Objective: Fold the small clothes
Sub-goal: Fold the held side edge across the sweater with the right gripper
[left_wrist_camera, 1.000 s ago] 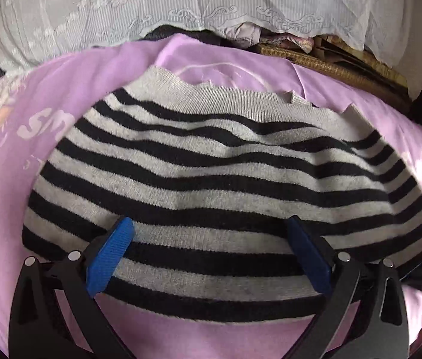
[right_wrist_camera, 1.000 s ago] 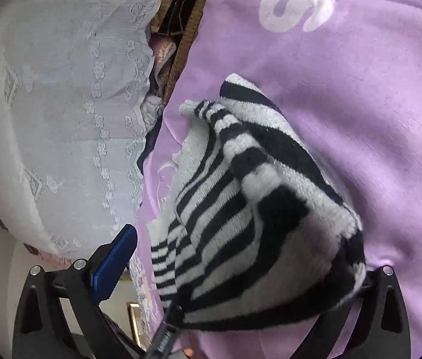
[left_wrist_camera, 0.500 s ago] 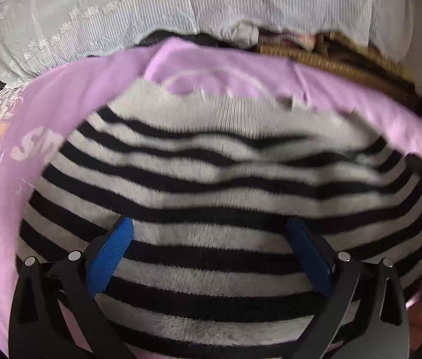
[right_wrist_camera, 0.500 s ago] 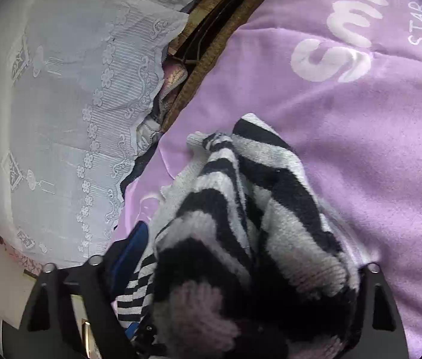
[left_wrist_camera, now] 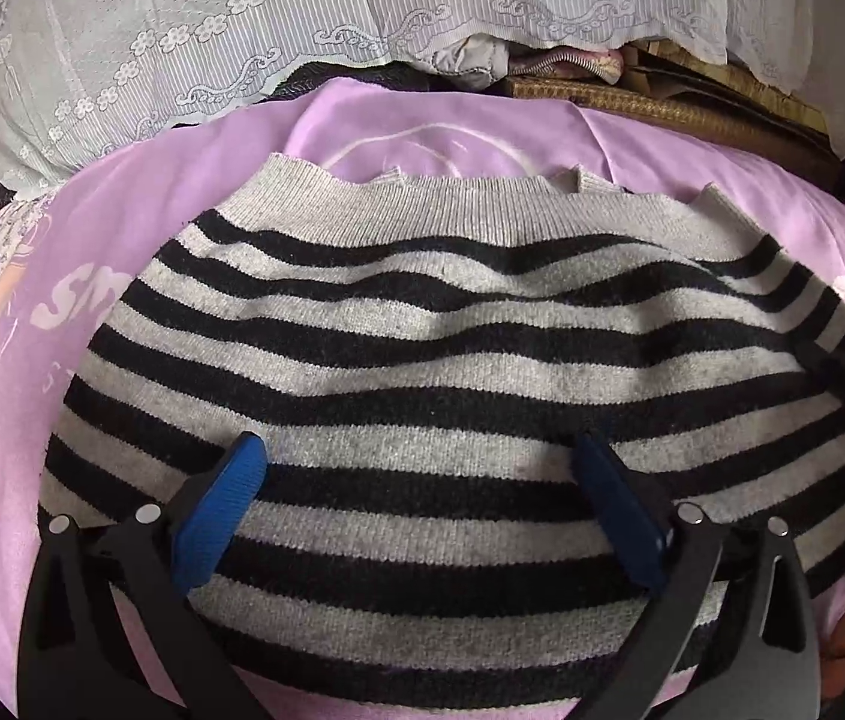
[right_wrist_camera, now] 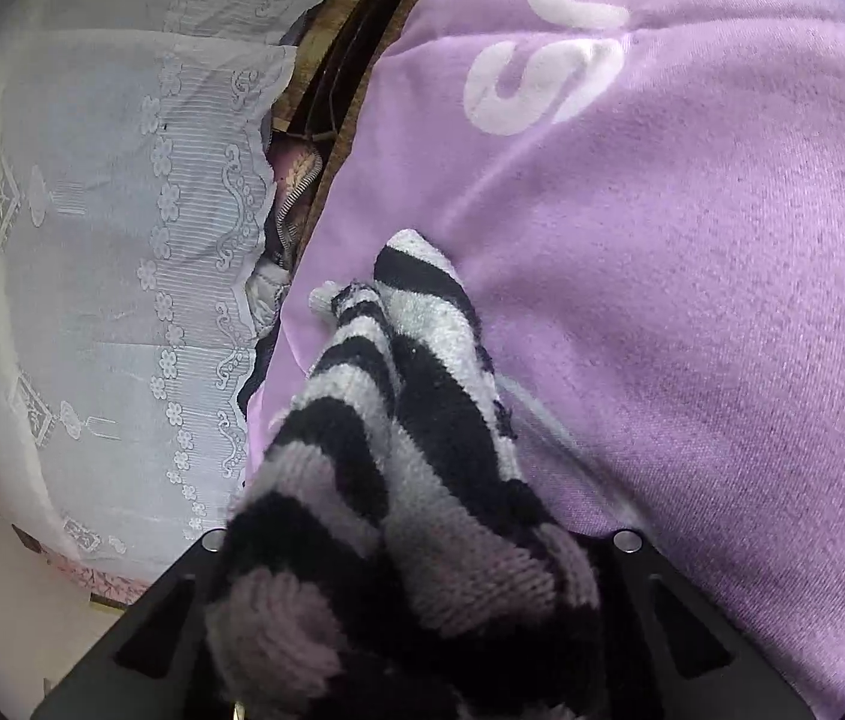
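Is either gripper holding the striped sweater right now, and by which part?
The right gripper is closing on a bunched edge of the striped sweater. The left gripper is open above its middle, holding nothing.

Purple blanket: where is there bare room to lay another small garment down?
The blanket is bare beside the striped sweater, out to its white lettering. A thin strip shows past the sweater's hem. Along the lace cloth it is crowded.

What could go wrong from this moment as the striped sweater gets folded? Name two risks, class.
1. The right gripper is closing on a thick bunch of the striped sweater; it may catch extra layers and spoil the fold.
2. The left gripper is open, pinning nothing, so the sweater could slide on the purple blanket.
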`<state>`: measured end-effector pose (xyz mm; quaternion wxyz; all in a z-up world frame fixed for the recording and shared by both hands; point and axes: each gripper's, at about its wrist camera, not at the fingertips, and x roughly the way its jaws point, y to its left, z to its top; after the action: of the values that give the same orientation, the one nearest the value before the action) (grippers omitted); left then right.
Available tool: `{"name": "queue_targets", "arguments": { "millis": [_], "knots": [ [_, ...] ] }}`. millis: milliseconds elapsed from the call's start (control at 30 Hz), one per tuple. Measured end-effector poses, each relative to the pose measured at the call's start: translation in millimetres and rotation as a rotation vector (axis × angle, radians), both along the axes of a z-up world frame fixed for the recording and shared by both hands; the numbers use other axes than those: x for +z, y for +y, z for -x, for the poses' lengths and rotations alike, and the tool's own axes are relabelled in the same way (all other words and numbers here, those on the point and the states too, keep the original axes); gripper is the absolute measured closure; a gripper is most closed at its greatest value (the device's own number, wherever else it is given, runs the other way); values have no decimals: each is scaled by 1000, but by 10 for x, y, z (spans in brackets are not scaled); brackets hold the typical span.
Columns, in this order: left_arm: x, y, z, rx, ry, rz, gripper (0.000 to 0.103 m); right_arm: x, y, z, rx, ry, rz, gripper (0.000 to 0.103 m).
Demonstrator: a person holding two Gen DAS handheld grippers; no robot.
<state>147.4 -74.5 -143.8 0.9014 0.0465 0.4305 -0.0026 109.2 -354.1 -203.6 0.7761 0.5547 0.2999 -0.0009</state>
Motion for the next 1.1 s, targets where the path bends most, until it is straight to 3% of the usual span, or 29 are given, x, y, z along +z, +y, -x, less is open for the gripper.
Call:
{"name": "queue_targets", "arguments": {
  "millis": [167,300,467,567,700,833,933,1000,1100],
  "knots": [
    [32,44,5,-21,2,23,6,249,153,8,41,-16,202,85],
    [132,101,16,-67,-8,84,13,557,324,49,72,-95,363,85],
    [329,264,-129,-95,14,240,13,806,518,112,100,-164,509,85],
    [444,336,-286,-113,54,327,13,876,581,141,115,-187,555,85],
    [609,242,-424,-152,73,344,13,947,666,174,134,-211,598,85],
    [795,-45,-577,-265,116,382,12,1044,845,192,159,-248,665,85],
    [983,-220,-681,-307,101,422,12,1089,924,213,178,-268,702,85],
    [1045,-362,-754,-361,138,463,7,1113,989,223,190,-277,730,85],
    [999,-559,-814,-405,188,424,5,1170,1121,245,220,-305,788,85]
  ]
}}
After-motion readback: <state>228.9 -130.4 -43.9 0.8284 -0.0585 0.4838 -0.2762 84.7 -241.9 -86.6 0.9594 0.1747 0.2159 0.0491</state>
